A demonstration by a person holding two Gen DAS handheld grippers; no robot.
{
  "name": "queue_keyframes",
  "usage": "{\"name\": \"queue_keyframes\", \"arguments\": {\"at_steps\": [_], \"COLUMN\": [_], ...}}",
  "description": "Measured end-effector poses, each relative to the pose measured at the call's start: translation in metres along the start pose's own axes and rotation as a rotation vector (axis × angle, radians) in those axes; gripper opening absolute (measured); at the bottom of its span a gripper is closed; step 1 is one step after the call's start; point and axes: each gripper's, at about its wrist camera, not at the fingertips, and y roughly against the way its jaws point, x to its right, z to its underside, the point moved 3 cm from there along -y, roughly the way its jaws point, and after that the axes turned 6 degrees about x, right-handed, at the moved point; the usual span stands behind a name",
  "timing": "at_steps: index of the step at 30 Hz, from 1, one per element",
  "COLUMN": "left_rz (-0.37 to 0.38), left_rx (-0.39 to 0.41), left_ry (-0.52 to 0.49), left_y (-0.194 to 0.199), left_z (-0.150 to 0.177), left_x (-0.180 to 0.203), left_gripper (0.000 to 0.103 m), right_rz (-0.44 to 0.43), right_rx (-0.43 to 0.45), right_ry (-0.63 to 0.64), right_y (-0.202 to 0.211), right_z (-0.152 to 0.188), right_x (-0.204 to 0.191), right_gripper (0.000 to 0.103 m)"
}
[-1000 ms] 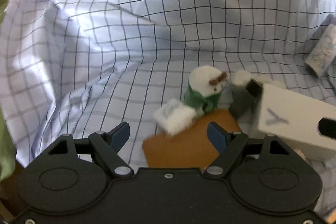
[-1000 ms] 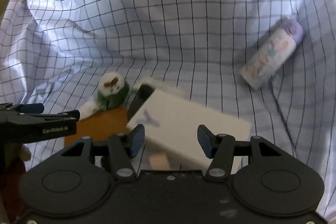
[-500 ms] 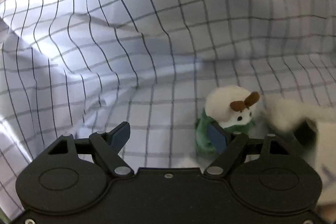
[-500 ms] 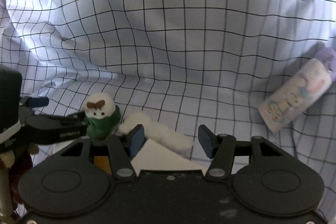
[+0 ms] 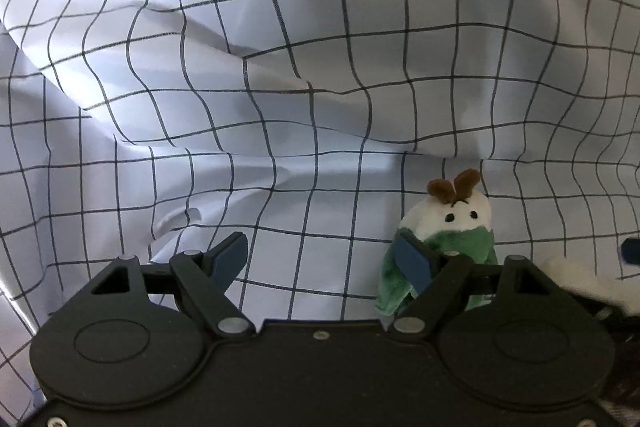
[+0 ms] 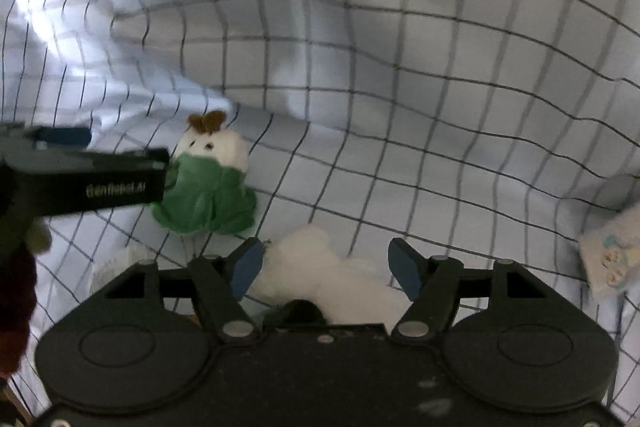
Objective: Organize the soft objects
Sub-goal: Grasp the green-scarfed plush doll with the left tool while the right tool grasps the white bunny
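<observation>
Sitting upright, green-clad plush toy (image 5: 448,227) faces forward.

On the checked sheet (image 6: 440,155) in front of you, the small white plush in a green wrap (image 6: 208,183) sits left. The fluffy white plush (image 6: 320,271) lies just right of it, nearer you, and the printed bottle (image 6: 612,251) lies far right.

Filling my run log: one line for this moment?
left gripper: open, empty | right gripper: jaws opening around white fluffy toy | green plush: on checked sheet

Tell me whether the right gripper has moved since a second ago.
Yes. The right gripper has closed in on the checked sheet, its jaws opening over the white fluffy toy, nearer the green-clad plush.
</observation>
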Motion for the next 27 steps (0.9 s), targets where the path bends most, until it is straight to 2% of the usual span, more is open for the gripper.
{"name": "queue_keyframes", "arguments": {"at_steps": [5, 10, 12, 17, 20, 24, 27], "left_rz": [0.006, 0.028, 0.035, 0.061, 0.072, 0.083, 0.085], "left_rx": [0.0, 0.015, 0.025, 0.03, 0.038, 0.044, 0.039], "left_ry": [0.004, 0.013, 0.016, 0.002, -0.013, -0.023, -0.025], "left_y": [-0.001, 0.002, 0.003, 0.004, 0.003, 0.002, -0.003], "left_z": [-0.006, -0.01, -0.013, -0.017, -0.017, -0.018, -0.02], "left_x": [0.001, 0.002, 0.002, 0.009, 0.017, 0.025, 0.029], "left_gripper": [0.077, 0.078, 0.078, 0.08, 0.081, 0.083, 0.087], "right_rz": [0.022, 0.15, 0.176, 0.136, 0.07, 0.022, 0.042], "right_rx": [-0.035, 0.008, 0.025, 0.027, 0.039, 0.047, 0.036], "right_ry": [0.038, -0.002, -0.02, -0.046, -0.045, 0.006, 0.058], "right_y": [-0.015, -0.015, -0.012, -0.009, -0.002, 0.0, -0.006], "right_z": [-0.003, -0.016, -0.02, -0.017, -0.013, -0.006, 0.0], "right_x": [0.0, 0.024, 0.033, 0.042, 0.038, 0.027, 0.019], "right_gripper": [0.07, 0.07, 0.07, 0.071, 0.071, 0.073, 0.073]}}
